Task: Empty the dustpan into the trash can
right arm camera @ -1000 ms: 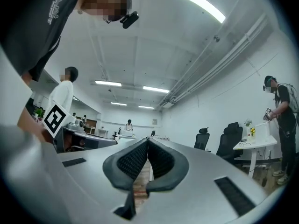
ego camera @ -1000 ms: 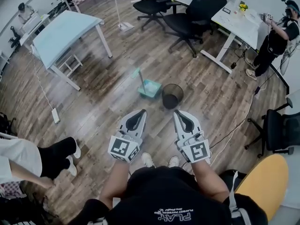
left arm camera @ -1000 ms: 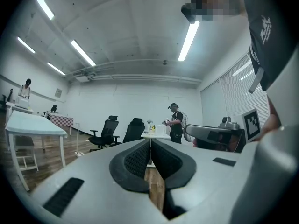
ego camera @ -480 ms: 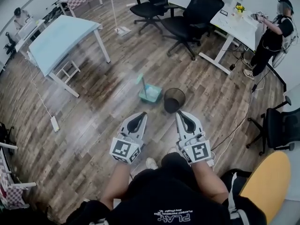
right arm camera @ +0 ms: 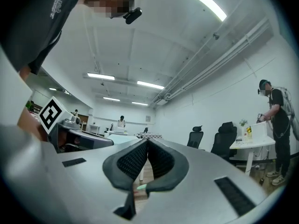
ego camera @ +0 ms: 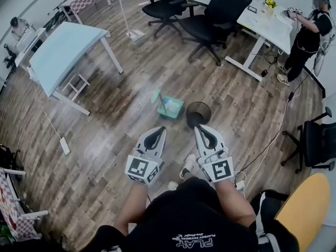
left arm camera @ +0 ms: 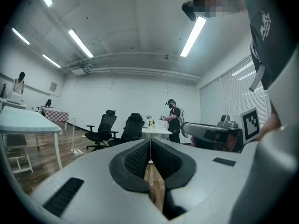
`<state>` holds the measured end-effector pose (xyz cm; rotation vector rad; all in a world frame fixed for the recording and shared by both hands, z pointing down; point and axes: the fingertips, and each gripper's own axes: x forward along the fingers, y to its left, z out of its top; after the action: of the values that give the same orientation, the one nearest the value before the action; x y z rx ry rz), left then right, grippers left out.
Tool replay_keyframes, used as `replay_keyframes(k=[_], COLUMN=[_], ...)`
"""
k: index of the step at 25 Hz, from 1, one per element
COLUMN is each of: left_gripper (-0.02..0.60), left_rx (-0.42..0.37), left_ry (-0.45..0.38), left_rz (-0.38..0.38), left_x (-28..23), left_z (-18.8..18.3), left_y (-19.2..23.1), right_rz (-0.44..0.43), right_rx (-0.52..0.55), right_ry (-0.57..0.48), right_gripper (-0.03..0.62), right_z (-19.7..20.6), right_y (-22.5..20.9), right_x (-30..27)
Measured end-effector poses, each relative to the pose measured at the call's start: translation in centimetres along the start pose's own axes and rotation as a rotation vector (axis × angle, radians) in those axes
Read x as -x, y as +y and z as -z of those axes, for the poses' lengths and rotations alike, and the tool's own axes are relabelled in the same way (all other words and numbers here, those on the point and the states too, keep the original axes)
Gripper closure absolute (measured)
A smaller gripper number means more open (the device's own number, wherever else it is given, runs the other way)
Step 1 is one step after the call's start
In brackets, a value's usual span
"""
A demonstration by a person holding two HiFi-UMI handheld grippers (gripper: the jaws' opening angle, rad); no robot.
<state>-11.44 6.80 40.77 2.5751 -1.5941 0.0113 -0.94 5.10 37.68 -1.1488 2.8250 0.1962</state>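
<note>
A teal dustpan with an upright handle stands on the wooden floor, just left of a round black trash can. Both lie ahead of the grippers in the head view. My left gripper is shut and holds nothing, short of the dustpan. My right gripper is shut with nothing in it, its tip over the near rim of the trash can in that view. In the left gripper view the jaws meet with floor behind them. In the right gripper view the jaws meet, and a sliver of teal shows below them.
A pale blue table stands at the left, two black office chairs at the back, a white desk with a person beside it at the back right. Another chair is at the right. Cables run along the floor.
The person has walked forward: dustpan and trash can sit closer to both grippers. The legs at the lower left have left the view.
</note>
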Motion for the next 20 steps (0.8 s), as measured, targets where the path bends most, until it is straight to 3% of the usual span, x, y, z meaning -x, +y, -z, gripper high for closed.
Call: replay_keyframes(k=[4,13,20], left_gripper=[0.557,0.557,0.557], left_rx=[0.013,-0.021,-0.014], left_ry=[0.011,0.043,0.074], left_rz=[0.014,0.003,-0.008], left_x=[-4.0,-12.0,-14.8], left_z=[-0.1,-1.1,-0.6], left_y=[1.0,3.7,4.4], right_rz=[0.049,0.016,-0.018], right_rx=[0.017,-0.016,-0.041], right_ry=[-0.016,0.0,-0.085], right_gripper=[0.571,0.571,0.571], right_z=[0.0,2.6,1.4], right_y=[-4.1,-9.9,-11.3], right_x=[-2.7,-7.0,-10.1])
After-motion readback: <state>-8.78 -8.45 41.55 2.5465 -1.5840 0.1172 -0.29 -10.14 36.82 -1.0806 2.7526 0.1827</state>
